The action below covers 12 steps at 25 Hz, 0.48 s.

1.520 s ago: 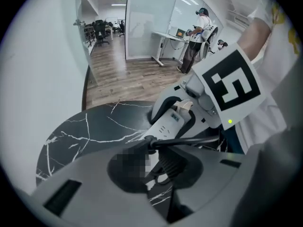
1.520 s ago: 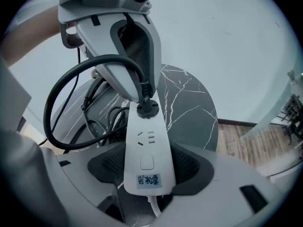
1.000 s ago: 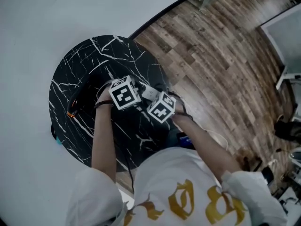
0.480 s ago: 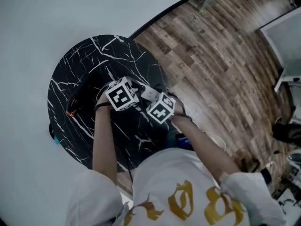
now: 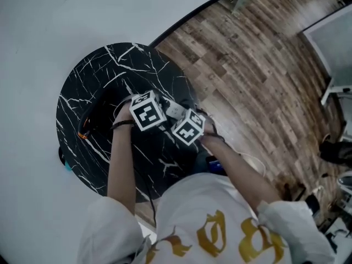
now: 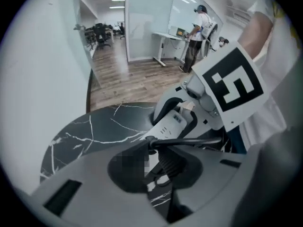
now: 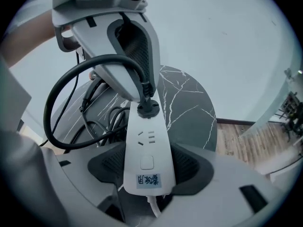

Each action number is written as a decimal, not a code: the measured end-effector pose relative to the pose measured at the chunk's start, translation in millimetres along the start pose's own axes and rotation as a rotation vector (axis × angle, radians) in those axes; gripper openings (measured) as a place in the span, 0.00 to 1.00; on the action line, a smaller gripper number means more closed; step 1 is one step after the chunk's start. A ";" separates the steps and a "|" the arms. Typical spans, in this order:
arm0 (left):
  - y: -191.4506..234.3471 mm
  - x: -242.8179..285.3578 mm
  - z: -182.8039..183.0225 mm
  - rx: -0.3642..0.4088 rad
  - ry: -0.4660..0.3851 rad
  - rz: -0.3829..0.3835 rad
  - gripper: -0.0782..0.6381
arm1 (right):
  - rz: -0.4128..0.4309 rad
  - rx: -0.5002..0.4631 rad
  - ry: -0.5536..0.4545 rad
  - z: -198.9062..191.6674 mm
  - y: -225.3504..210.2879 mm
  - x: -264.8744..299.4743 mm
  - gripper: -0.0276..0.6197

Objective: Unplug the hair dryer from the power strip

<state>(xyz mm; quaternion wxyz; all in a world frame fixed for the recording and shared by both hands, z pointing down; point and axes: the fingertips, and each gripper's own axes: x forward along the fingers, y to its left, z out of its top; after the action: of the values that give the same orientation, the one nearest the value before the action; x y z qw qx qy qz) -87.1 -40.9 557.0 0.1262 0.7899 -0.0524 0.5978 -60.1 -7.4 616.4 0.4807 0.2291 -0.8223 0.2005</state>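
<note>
A white power strip (image 7: 147,150) lies on the round black marble table (image 5: 88,76), its sides pressed between the pads of my right gripper (image 7: 147,167). The hair dryer's black plug (image 7: 147,109) sits in the socket at the strip's far end. My left gripper (image 7: 145,102) comes down from above and is shut on that plug. In the left gripper view the plug (image 6: 171,163) and its black cord (image 6: 189,142) lie between the jaws, with the strip (image 6: 171,125) beyond. The black hair dryer (image 5: 96,117) rests at the table's left.
The dryer's cord loops loosely over the table (image 7: 61,112). Wooden floor (image 5: 247,65) lies to the right of the table, a pale wall to the left. The strip's white lead (image 5: 250,159) trails to the floor. A person (image 6: 201,30) stands at a far desk.
</note>
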 end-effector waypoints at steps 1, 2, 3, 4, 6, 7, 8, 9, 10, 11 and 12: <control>4.6 -1.2 -2.3 -0.020 -0.008 0.000 0.19 | -0.001 -0.012 0.000 -0.3 0.6 0.4 0.47; 7.7 -1.9 -1.6 -0.035 -0.012 -0.042 0.19 | 0.001 -0.020 0.001 -0.6 1.4 0.8 0.47; 8.4 -1.1 1.6 -0.045 -0.012 -0.115 0.20 | 0.005 -0.020 0.003 -0.9 2.0 1.1 0.47; 9.2 0.4 5.4 -0.050 -0.009 -0.191 0.20 | 0.008 -0.015 0.004 -0.8 2.0 1.1 0.47; 12.0 1.0 9.7 -0.059 -0.005 -0.283 0.20 | 0.011 0.002 0.008 -0.4 1.5 0.8 0.46; 11.9 -0.1 10.6 -0.062 -0.008 -0.286 0.21 | 0.011 0.008 0.010 -0.5 1.4 0.7 0.46; 10.5 -1.4 11.3 -0.055 -0.015 -0.258 0.20 | 0.011 0.012 0.012 -0.8 1.3 0.6 0.46; 8.4 -2.5 12.1 -0.034 -0.028 -0.204 0.20 | 0.010 0.015 0.012 -0.9 1.0 0.6 0.46; 6.0 -3.0 11.8 -0.006 -0.047 -0.132 0.19 | 0.007 0.018 0.012 -0.5 0.4 0.7 0.47; 3.7 -2.6 9.0 0.018 -0.066 -0.059 0.19 | 0.003 0.019 0.012 0.1 0.0 0.8 0.46; 2.0 -1.9 5.0 0.026 -0.084 -0.004 0.19 | 0.001 0.014 0.015 0.8 0.0 0.8 0.47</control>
<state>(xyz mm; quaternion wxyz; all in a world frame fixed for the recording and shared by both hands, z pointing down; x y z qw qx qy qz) -83.4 -44.2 554.2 0.1148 0.8160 -0.0483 0.5645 -61.0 -7.9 616.7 0.4853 0.2304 -0.8173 0.2082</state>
